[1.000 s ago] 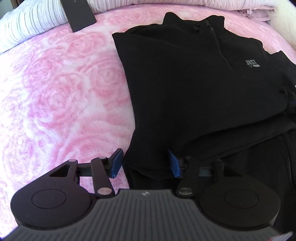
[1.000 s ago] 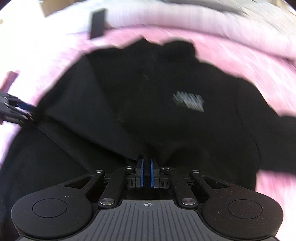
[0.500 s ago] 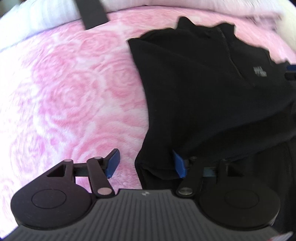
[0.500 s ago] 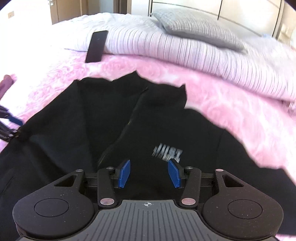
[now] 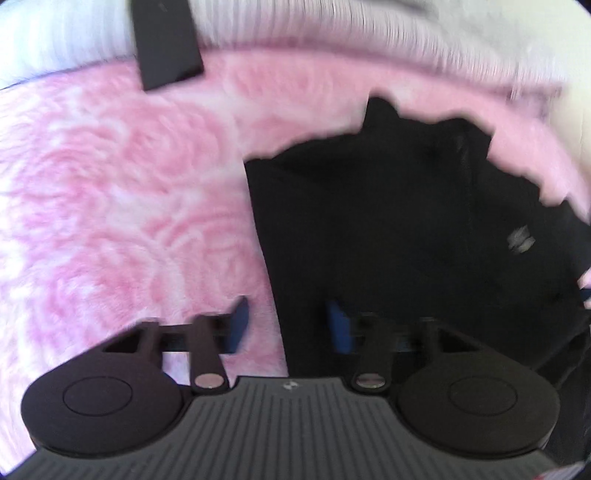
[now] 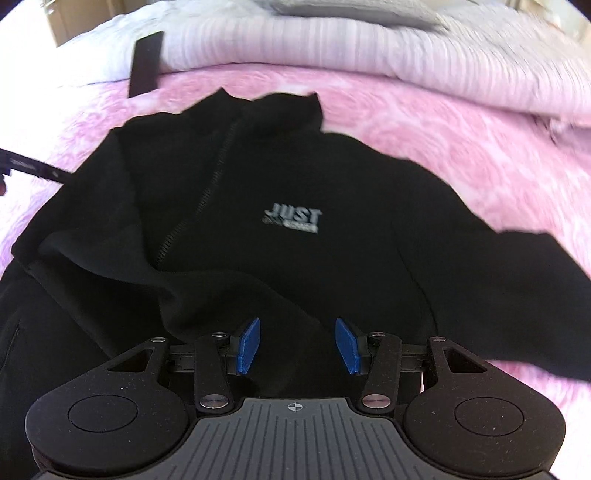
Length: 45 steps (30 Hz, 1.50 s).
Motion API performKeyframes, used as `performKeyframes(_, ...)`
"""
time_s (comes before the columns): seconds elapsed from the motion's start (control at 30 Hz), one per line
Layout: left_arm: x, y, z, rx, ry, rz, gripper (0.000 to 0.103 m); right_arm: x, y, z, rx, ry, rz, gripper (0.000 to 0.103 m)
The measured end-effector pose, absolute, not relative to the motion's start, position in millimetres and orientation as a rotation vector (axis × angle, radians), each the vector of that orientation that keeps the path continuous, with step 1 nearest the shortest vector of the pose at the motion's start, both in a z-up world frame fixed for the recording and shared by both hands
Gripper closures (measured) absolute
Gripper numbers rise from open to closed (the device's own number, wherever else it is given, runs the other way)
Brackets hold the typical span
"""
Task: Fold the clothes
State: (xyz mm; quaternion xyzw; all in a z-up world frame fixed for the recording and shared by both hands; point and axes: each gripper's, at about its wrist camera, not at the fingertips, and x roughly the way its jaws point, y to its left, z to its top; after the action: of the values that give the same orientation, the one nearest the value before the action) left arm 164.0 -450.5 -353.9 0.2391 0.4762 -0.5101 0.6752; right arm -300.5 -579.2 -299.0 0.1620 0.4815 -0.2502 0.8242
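Pink rose-patterned blanket point(image 6: 461, 122) across the bed, filling both views. Striped white bedding point(image 6: 332, 44) bunched along the far edge at twelve o'clock, with a grey pillow point(image 6: 354, 7) beyond it. Black zip jacket point(image 6: 258, 229) spread front-up on the blanket in the middle of the right wrist view, collar at twelve o'clock, one side folded over the body at nine o'clock, a sleeve trailing out to three o'clock; grey "JUST" logo point(image 6: 291, 219) on the chest, just right of the zipper. In the blurred left wrist view, same jacket point(image 5: 406, 229) at two to four o'clock, its straight edge running down between the fingers. Flat black rectangular object point(image 6: 146, 62) at eleven o'clock, overlapping blanket and bedding. Right gripper point(image 6: 297, 345) low over the jacket's lower front, blue pads apart, nothing held. Left gripper point(image 5: 286, 326) spread wide, one finger over blanket, the other over black cloth, gripping nothing.
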Motion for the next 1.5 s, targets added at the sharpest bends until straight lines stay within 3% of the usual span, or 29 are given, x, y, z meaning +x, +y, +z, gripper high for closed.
performKeyframes(0.3, 177.8, -422.0, -326.4, 0.546, 0.951, -1.041, 0.083, -309.1, -575.5, -290.5, 0.295, 1.074, -0.508, 0.054)
performKeyframes(0.47, 128.4, -421.3, -299.5, 0.59, 0.846, -1.276, 0.08, -336.1, -581.7, -293.8, 0.553, 1.021, -0.648, 0.054)
performKeyframes(0.63, 74.4, -431.9, -305.7, 0.591, 0.873, -1.539, 0.079, -359.4, -577.5, -305.1, 0.764, 0.966, -0.742, 0.054)
performKeyframes(0.77, 54.5, -450.9, -328.5, 0.68, 0.879, -1.571, 0.079, -382.1, -581.8, -314.6, 0.964, 0.861, -0.807, 0.054)
performKeyframes(0.83, 46.1, -460.6, -339.8, 0.722, 0.882, -1.577, 0.075, -392.0, -581.9, -320.1, 1.074, 0.806, -0.824, 0.054)
performKeyframes(0.9, 62.3, -471.3, -348.1, 0.704, 0.913, -1.459, 0.062, -401.5, -578.2, -322.1, 1.17, 0.731, -0.841, 0.054)
performKeyframes(1.23, 78.1, -461.7, -334.0, 0.645, 0.957, -1.457, 0.067, -403.8, -592.1, -338.0, 1.361, 0.45, -0.833, 0.054)
performKeyframes(1.27, 76.3, -456.0, -332.0, 0.643, 0.955, -1.461, 0.067, -399.4, -594.3, -330.9, 1.346, 0.457, -0.834, 0.057)
performKeyframes(1.3, 74.6, -450.2, -329.9, 0.642, 0.953, -1.464, 0.067, -395.0, -596.5, -323.8, 1.332, 0.464, -0.834, 0.083)
performKeyframes(1.33, 72.8, -444.2, -327.6, 0.639, 0.951, -1.468, 0.067, -390.6, -598.7, -316.7, 1.318, 0.47, -0.835, 0.088)
performKeyframes(1.5, 61.1, -400.0, -305.0, 0.557, 0.923, -1.54, 0.069, -363.5, -608.6, -275.8, 1.229, 0.5, -0.829, 0.09)
